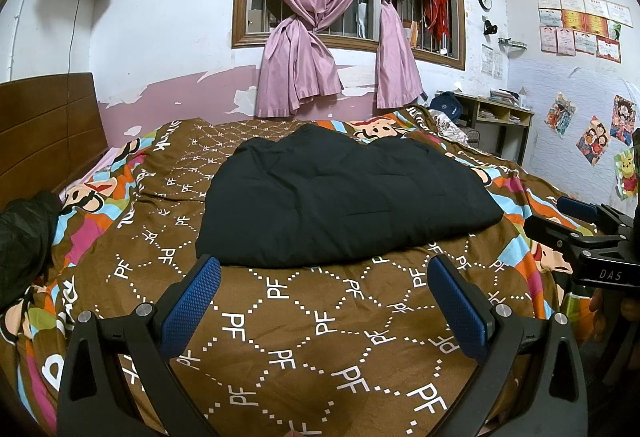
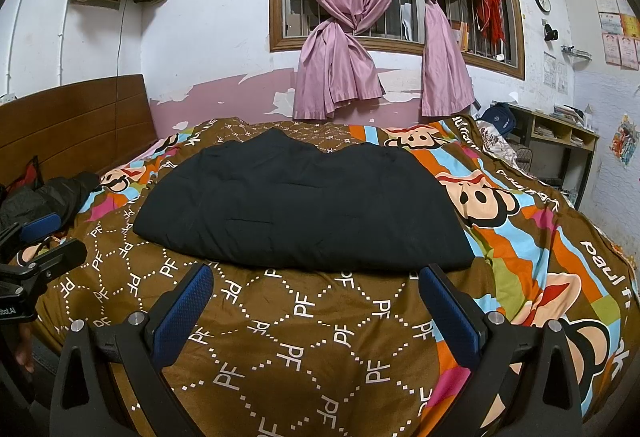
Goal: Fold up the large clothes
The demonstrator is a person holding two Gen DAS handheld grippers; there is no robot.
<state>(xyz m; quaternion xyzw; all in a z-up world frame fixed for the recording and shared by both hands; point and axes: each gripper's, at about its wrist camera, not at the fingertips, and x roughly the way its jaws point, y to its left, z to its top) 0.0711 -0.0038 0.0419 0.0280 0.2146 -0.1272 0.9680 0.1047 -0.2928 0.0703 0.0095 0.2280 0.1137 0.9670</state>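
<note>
Right now the black padded garment (image 1: 344, 197) lies folded into a broad flat bundle on the middle of the bed, its near edge running roughly parallel to the bed's near edge and its far edge bumpy, short of the wall side. It rests on a brown bedspread (image 1: 320, 349) printed with white "PF" lettering and cartoon monkey faces along the right and far borders. The left gripper (image 1: 324, 277) hovers over the bedspread just short of the garment's near edge, its blue-padded fingers (image 1: 192, 301) spread wide with nothing between them; the left pad's tip sits near the garment's near left corner. The right gripper (image 2: 316, 285) is likewise spread wide and empty, its tips close to the garment's near edge, the right one by the near right corner. Each gripper shows at the side of the other's view. Toward the bed's left edge lies another dark, shiny garment (image 2: 44, 197), bunched up beside the wooden headboard (image 2: 76, 117). Beyond the far edge, pink curtains (image 2: 340, 37) hang knotted at a barred window, and a desk (image 2: 560, 141) stands past the bed's far right corner
</note>
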